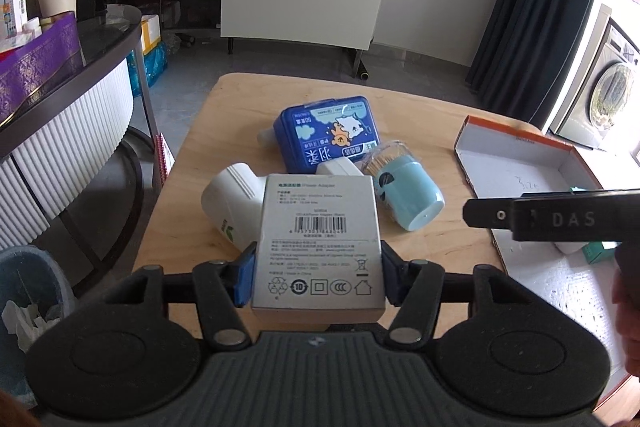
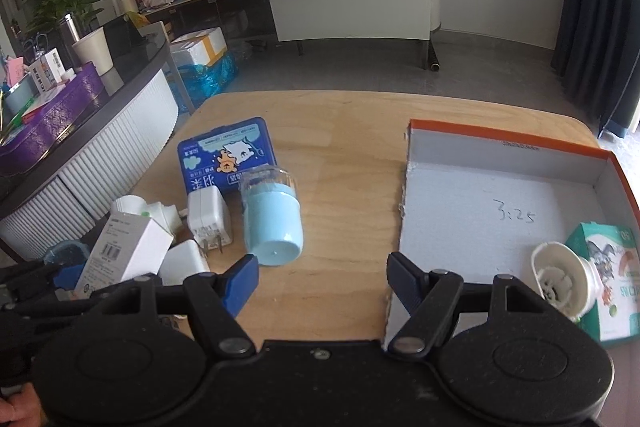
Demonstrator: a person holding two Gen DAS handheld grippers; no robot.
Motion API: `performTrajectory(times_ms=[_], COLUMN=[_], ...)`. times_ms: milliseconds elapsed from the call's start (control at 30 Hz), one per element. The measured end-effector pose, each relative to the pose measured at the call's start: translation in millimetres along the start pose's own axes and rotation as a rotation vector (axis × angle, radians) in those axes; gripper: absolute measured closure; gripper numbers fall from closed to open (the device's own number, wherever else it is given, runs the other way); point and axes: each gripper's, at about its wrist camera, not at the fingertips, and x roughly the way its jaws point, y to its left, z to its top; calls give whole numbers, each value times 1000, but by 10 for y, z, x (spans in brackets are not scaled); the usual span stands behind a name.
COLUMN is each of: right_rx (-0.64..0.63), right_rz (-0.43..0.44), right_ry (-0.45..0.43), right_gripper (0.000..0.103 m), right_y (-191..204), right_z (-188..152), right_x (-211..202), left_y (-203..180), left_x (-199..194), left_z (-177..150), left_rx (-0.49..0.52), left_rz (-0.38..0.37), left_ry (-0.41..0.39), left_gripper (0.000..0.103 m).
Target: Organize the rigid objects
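My left gripper (image 1: 316, 267) is shut on a white power adapter box (image 1: 318, 239), held above the wooden table; the box also shows in the right wrist view (image 2: 124, 255). My right gripper (image 2: 322, 283) is open and empty, low over the table beside the orange-rimmed tray (image 2: 508, 143). On the table lie a blue tin (image 1: 326, 133), a light blue toothpick jar (image 1: 408, 193), a white bottle (image 1: 232, 203) and a white plug adapter (image 2: 210, 221). In the tray lie a white round item (image 2: 560, 281) and a green box (image 2: 612, 283).
A wastebasket (image 1: 24, 291) stands at the table's left. A curved counter with a purple box (image 1: 36, 71) is to the left. The right gripper's body (image 1: 560, 215) crosses over the tray in the left wrist view.
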Motion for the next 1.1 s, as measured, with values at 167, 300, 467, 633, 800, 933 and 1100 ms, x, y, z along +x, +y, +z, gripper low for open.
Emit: performTrajectory(times_ms=[167,300,467,633,800,933,1100], right_rx=[-62,-66,-58,-85,-57,-41,1], right_rz=[21,28,55,76,49,37,29], right_ry=[24,53,92,85,62,30,-25], right_gripper=[18,18,22,46,46,46,46], right_y=[161,205,244,300,268,211,160], right_z=[189,301,345,275,188,97,8], right_x=[310,586,838,900,733,435,1], left_y=[64,116,175,192,159,101,-22], left_x=[1,18,73,88,73,18,-110], left_z=[45,85,116,142,133,128,145], left_rx=[-21,-31,-49,-58,-51,-46,-35], left_rz=[12,21,29,31,37,30,23], left_ry=[-8,-12,-14,-18,-23,-29,-51], left_gripper=[43,43,43,43,43,43,43])
